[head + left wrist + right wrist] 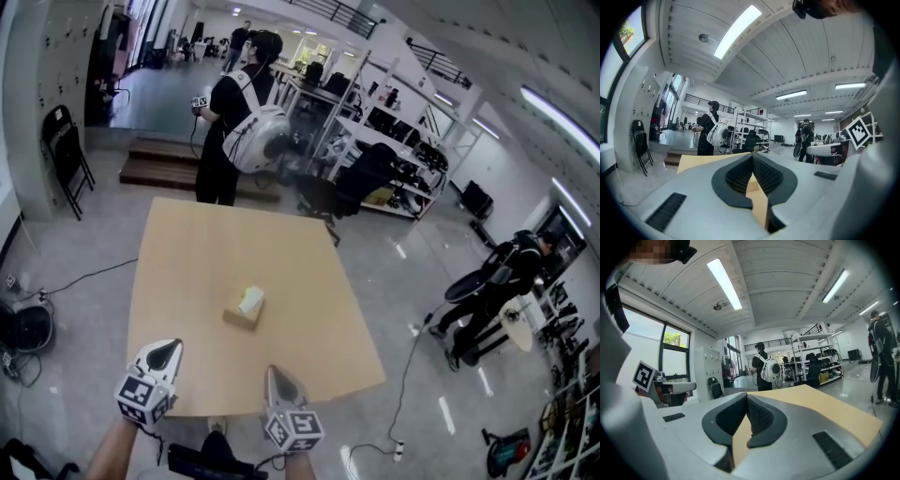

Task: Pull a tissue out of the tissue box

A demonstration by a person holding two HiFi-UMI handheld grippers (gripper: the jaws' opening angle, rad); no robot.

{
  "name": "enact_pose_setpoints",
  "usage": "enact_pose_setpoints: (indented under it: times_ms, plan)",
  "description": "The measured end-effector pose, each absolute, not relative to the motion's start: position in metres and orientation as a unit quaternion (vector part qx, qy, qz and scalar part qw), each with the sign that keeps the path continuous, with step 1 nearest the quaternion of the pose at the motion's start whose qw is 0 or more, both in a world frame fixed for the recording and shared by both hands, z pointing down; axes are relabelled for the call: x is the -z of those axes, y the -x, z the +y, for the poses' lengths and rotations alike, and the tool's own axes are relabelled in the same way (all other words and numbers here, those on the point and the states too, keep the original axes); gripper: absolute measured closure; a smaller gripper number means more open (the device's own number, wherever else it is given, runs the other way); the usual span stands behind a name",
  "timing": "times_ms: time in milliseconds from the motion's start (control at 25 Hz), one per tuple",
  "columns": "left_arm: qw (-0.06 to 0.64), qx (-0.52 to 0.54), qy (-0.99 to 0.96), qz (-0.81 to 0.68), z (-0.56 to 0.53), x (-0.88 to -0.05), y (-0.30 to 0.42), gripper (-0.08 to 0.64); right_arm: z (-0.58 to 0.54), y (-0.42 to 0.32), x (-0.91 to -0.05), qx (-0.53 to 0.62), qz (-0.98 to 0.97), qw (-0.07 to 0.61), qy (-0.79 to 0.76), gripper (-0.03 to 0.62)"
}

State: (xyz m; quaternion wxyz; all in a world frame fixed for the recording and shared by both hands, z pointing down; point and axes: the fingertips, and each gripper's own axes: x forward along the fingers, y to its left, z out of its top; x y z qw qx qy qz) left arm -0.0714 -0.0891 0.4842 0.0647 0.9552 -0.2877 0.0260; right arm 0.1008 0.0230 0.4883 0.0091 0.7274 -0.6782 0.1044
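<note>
Left gripper (169, 349) and right gripper (275, 373) sit at the near edge of the table (309, 253) in the head view, side by side, both pointing at the tissue box (243, 312). Box is mid-table, well apart from both, white tissue (251, 298) poking out the top.
Left gripper view: jaws together at the tips, nothing between them, tabletop ahead.
Right gripper view: jaws closed too, nothing held, tabletop stretching off right.

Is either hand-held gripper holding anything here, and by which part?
Nothing is held. The left hand-held gripper and the right hand-held gripper both have jaws together and empty; the tissue box sits apart from them on the table.
</note>
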Motion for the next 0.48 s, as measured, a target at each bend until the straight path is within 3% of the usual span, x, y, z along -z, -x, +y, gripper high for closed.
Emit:
enact_pose_setpoints:
  times_ms: [480]
  plan:
    - [0.076,-0.034,-0.946,-0.314,-0.164,-0.488,0.009,0.552,-0.063,-0.168,-0.502,-0.126,-0.694,0.025,-0.708,0.581]
